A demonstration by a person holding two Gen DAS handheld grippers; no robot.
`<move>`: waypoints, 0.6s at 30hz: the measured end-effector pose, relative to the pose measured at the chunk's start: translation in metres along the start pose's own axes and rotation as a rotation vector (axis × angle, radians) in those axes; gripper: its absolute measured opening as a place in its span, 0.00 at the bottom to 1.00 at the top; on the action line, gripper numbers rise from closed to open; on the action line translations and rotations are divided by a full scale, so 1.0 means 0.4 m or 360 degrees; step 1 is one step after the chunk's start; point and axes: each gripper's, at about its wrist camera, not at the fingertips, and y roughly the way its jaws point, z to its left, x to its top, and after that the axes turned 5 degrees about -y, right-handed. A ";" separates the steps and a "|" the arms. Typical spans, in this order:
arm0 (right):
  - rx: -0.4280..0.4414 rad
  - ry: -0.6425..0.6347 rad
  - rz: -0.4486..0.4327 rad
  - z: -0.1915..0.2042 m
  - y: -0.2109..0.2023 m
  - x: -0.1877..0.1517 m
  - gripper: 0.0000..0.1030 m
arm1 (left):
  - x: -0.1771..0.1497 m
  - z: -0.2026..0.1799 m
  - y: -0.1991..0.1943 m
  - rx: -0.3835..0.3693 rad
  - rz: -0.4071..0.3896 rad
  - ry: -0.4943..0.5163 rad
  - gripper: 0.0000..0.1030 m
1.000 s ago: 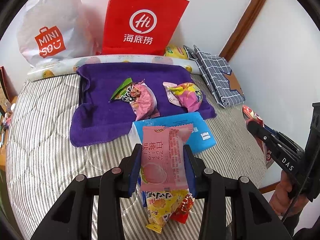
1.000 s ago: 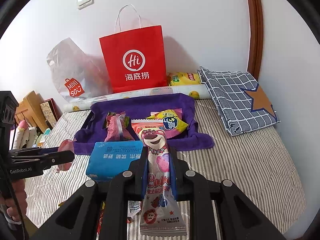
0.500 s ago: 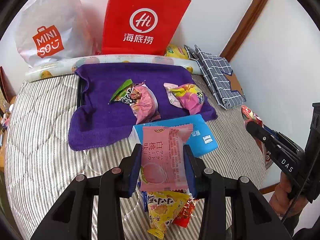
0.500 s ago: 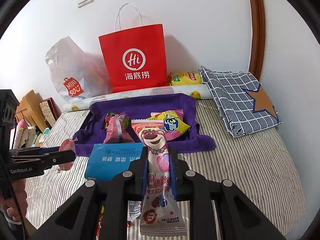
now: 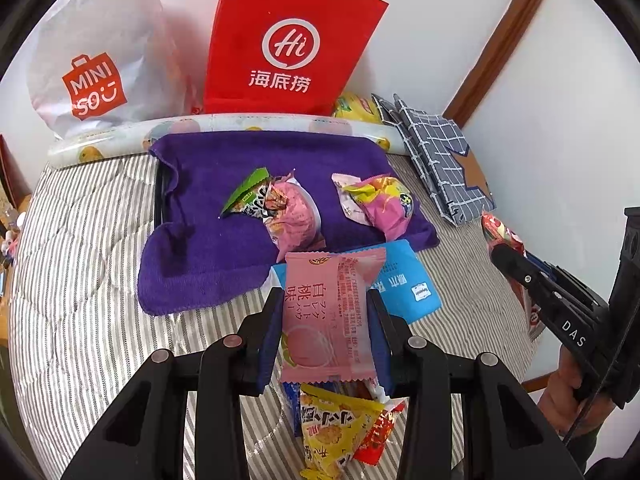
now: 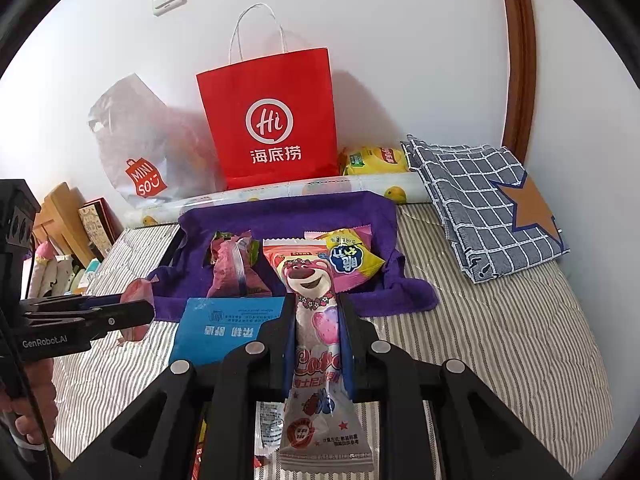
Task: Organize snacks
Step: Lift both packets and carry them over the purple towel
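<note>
Pink peach snack packet [image 5: 326,316] sits squeezed tight between the fingers of the left gripper [image 5: 325,322], held up over the striped bed cover [image 5: 80,280]. The right gripper [image 6: 318,344] pinches a long bear candy packet [image 6: 316,332] the same way. Ahead, two more snack packs lie on the purple towel [image 5: 208,264], and a blue pack [image 6: 224,328] lies just in front of it.

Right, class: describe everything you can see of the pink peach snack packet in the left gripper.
The pink peach packet is a flat, glossy plastic pouch with zigzag-cut ends, red lettering and a peach picture near its lower end. It stands upright, clamped by its sides in the left gripper, above the striped bedding, with a blue pack behind it.
</note>
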 end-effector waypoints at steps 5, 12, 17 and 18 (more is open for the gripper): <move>0.0002 -0.0002 0.0004 0.002 0.011 0.005 0.17 | 0.023 0.004 0.005 -0.0002 -0.0009 -0.0001 0.39; -0.0001 -0.0003 0.0004 0.003 0.020 0.013 0.17 | 0.036 0.009 0.008 -0.0003 -0.0009 -0.0004 0.39; -0.0006 -0.0007 0.0001 0.001 0.033 0.026 0.17 | 0.046 0.010 0.010 -0.0001 -0.0009 -0.0004 0.39; -0.0005 -0.0007 -0.0001 0.001 0.037 0.030 0.17 | 0.052 0.012 0.012 0.0001 -0.0008 -0.0003 0.39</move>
